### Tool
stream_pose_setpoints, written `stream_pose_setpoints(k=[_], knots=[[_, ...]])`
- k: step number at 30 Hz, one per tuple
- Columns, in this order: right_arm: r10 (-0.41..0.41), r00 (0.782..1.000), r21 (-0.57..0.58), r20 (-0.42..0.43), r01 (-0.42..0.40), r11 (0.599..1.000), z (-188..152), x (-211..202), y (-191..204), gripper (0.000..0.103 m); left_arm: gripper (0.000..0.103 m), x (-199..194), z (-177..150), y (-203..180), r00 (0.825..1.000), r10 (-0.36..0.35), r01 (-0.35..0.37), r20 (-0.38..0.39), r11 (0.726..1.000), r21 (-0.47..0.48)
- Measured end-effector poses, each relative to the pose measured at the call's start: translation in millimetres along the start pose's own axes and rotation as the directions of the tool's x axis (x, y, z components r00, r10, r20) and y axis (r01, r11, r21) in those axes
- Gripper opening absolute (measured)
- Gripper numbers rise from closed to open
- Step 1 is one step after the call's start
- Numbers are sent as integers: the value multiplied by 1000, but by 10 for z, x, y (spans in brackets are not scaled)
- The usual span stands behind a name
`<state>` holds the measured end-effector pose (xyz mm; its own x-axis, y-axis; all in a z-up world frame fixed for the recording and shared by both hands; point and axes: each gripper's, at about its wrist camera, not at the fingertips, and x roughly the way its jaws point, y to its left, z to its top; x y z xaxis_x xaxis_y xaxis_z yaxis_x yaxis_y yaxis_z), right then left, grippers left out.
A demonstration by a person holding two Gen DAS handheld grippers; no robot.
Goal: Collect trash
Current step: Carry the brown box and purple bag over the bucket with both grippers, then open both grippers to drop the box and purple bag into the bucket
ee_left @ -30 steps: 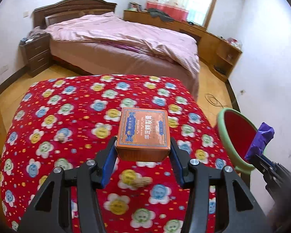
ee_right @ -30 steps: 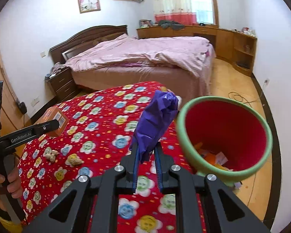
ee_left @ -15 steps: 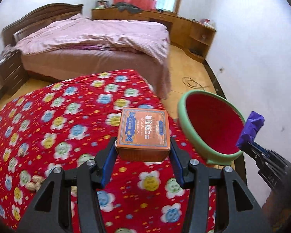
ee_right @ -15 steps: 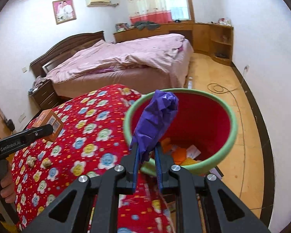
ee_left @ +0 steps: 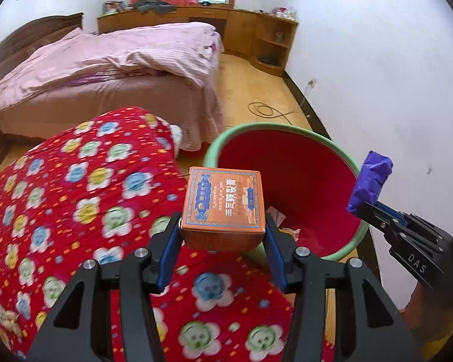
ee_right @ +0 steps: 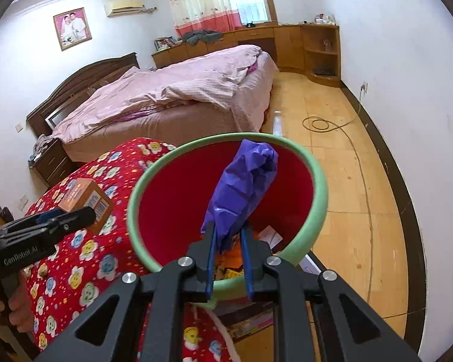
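Note:
My left gripper [ee_left: 222, 235] is shut on an orange cardboard box [ee_left: 223, 200] and holds it over the near left rim of the green-rimmed red bin [ee_left: 341, 154]. The same box [ee_right: 84, 200] shows at the left of the right wrist view, above the flowered cloth. My right gripper [ee_right: 228, 236] is shut on a crumpled purple wrapper [ee_right: 244, 184], which hangs over the open mouth of the bin [ee_right: 318, 181]. Orange and white scraps [ee_right: 270, 235] lie at the bin's bottom. From the left wrist view the wrapper [ee_left: 371, 181] sits at the bin's right rim.
A table under a red flowered cloth [ee_left: 75, 196] stands left of the bin. Behind it is a bed with pink bedding [ee_left: 120, 57]. A cable [ee_right: 320, 123] coils on the wooden floor. Wooden cabinets [ee_right: 320, 48] line the far wall. A hand [ee_right: 3, 304] grips the left tool.
Both grippers have swung right from over the table toward the bin. The box now sits at the bin's rim and the purple wrapper hangs over its mouth. Both grips are unchanged.

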<state>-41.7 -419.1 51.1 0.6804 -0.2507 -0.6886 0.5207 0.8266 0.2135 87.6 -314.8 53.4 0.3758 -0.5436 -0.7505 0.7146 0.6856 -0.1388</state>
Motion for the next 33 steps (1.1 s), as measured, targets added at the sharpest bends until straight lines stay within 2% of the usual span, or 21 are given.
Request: stream_pose_setpoints(k=[8, 16, 20, 33], knots=[[3, 1000, 12, -6, -3, 1000, 34, 148, -145, 19, 52, 241, 34, -221, 999, -35, 36, -27, 998, 49], [21, 1000, 19, -17, -21, 1000, 13, 231, -188, 22, 55, 356, 61, -163, 998, -40, 41, -43, 999, 33], [41, 999, 28, -18, -40, 999, 13, 247, -208, 38, 58, 342, 69, -125, 998, -59, 59, -29, 998, 7], [48, 999, 45, 17, -49, 998, 20, 55, -189, 49, 59, 120, 42, -131, 998, -66, 66, 8, 998, -2]])
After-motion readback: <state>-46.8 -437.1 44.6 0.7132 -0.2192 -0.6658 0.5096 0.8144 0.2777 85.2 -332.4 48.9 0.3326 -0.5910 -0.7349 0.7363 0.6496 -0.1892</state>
